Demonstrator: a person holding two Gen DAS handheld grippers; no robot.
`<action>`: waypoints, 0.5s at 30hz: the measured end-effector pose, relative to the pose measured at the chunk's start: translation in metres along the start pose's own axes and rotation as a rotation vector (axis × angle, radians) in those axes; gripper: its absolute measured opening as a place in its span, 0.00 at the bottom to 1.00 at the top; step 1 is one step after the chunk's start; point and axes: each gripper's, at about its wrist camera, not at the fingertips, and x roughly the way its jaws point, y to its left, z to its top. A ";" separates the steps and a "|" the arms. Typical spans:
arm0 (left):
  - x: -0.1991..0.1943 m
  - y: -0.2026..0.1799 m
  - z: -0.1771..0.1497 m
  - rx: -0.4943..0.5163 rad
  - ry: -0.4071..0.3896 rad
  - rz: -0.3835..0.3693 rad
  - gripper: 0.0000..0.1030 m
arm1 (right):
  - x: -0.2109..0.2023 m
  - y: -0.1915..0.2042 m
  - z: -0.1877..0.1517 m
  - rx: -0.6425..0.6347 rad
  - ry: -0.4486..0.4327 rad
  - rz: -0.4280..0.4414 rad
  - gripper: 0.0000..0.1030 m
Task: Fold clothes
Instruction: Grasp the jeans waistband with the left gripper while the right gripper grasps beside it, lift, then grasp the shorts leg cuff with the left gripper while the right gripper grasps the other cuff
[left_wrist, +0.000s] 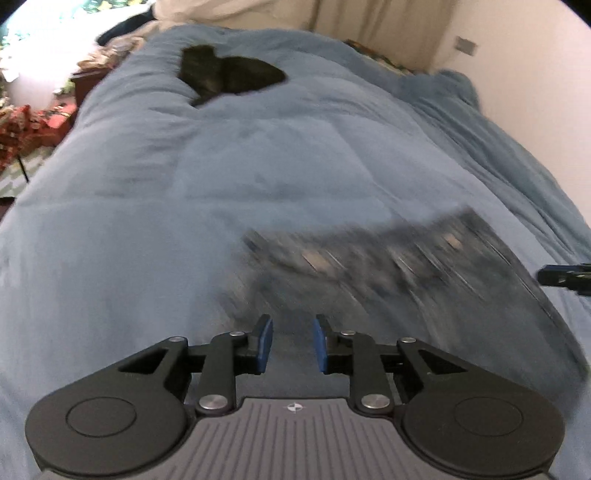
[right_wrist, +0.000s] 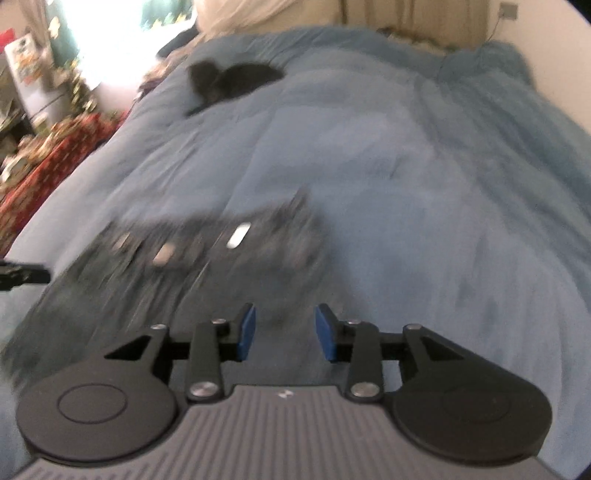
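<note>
Big bed (left_wrist: 258, 155) with a blue comforter, beige curtains (left_wrist: 369, 18) up top, bright window (right_wrist: 110, 40) upper left.

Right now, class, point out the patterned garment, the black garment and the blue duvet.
patterned garment (left_wrist: 369, 258): left wrist view, blurred middle of the cloth.
black garment (right_wrist: 229, 83): right wrist view, centre of the dark heap.
blue duvet (left_wrist: 184, 166): left wrist view, bare stretch left of centre.

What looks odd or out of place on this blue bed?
A small black garment lies bunched up alone at the far end of the blue fleece blanket. Nearer, the dark patterned garment is too blurred to judge. Both the left gripper and right gripper are open and empty.
</note>
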 end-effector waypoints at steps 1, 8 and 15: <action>-0.008 -0.012 -0.012 0.005 0.016 -0.013 0.21 | -0.009 0.007 -0.014 0.000 0.023 0.017 0.38; -0.055 -0.092 -0.077 0.061 0.124 -0.171 0.21 | -0.074 0.040 -0.093 -0.070 0.085 0.003 0.38; -0.071 -0.158 -0.133 0.284 0.160 -0.179 0.21 | -0.112 -0.002 -0.118 -0.055 0.072 -0.156 0.38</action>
